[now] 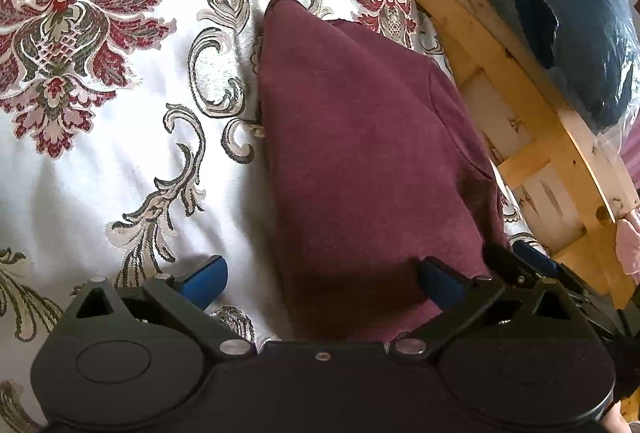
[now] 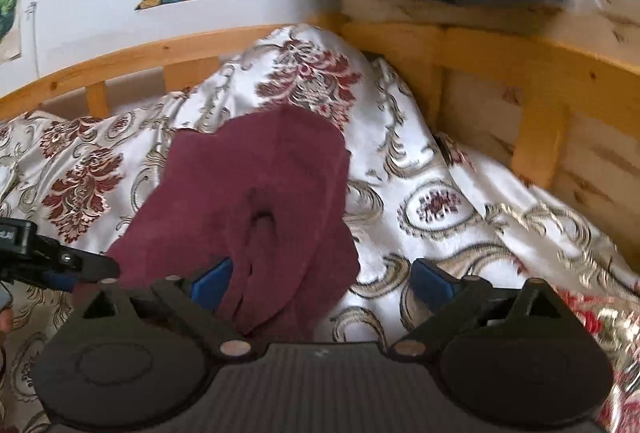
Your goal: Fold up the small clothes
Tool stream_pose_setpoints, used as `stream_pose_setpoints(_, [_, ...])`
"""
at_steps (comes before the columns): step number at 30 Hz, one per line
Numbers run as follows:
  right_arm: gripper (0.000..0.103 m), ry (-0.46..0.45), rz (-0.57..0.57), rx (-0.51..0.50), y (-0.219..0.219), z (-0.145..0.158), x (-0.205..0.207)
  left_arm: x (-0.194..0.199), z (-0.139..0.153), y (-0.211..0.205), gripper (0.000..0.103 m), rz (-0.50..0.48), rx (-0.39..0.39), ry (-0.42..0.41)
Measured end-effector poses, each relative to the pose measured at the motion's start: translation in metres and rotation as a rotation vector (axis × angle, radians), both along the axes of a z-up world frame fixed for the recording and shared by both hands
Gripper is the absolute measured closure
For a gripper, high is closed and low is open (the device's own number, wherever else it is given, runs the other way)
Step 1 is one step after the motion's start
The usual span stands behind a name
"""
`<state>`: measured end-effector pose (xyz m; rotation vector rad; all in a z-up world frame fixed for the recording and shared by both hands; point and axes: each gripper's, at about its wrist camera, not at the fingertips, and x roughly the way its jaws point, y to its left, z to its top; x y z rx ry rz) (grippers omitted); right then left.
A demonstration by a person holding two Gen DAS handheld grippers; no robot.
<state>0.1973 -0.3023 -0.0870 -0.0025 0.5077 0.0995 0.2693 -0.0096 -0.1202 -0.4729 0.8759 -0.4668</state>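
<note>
The big flowery bedspread (image 1: 120,161) carries a dark red garment (image 1: 360,161), folded, near the bed's wooden side rail (image 1: 516,81). Both the left gripper (image 1: 322,277) and right gripper (image 2: 322,279) gape wide, holding nothing (fold looks just dropped). Next, probably fold once more.
</note>
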Motion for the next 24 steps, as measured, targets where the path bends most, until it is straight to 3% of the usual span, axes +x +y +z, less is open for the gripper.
stream_pose_setpoints(8, [0.001,-0.026,0.0,-0.07,0.008,-0.012,-0.005,0.0,-0.003,0.0,0.001,-0.013,0.009,-0.004])
stream_pose_setpoints(14, [0.001,-0.098,0.024,0.024,-0.002,0.005,-0.01,0.001,-0.004,0.001,0.001,-0.011,-0.003,-0.001])
stream_pose_setpoints(18, [0.0,-0.122,0.022,0.114,-0.016,0.026,0.01,0.0,-0.005,0.001,0.0,-0.01,0.001,-0.007])
stream_pose_setpoints(21, [0.015,-0.107,0.028,0.173,-0.021,0.035,0.041,0.0,-0.005,0.0,0.0,-0.013,0.0,-0.011])
stream_pose_setpoints(24, [0.032,-0.055,0.034,0.162,-0.019,0.033,0.08,-0.001,-0.005,0.0,0.0,-0.013,0.0,-0.014])
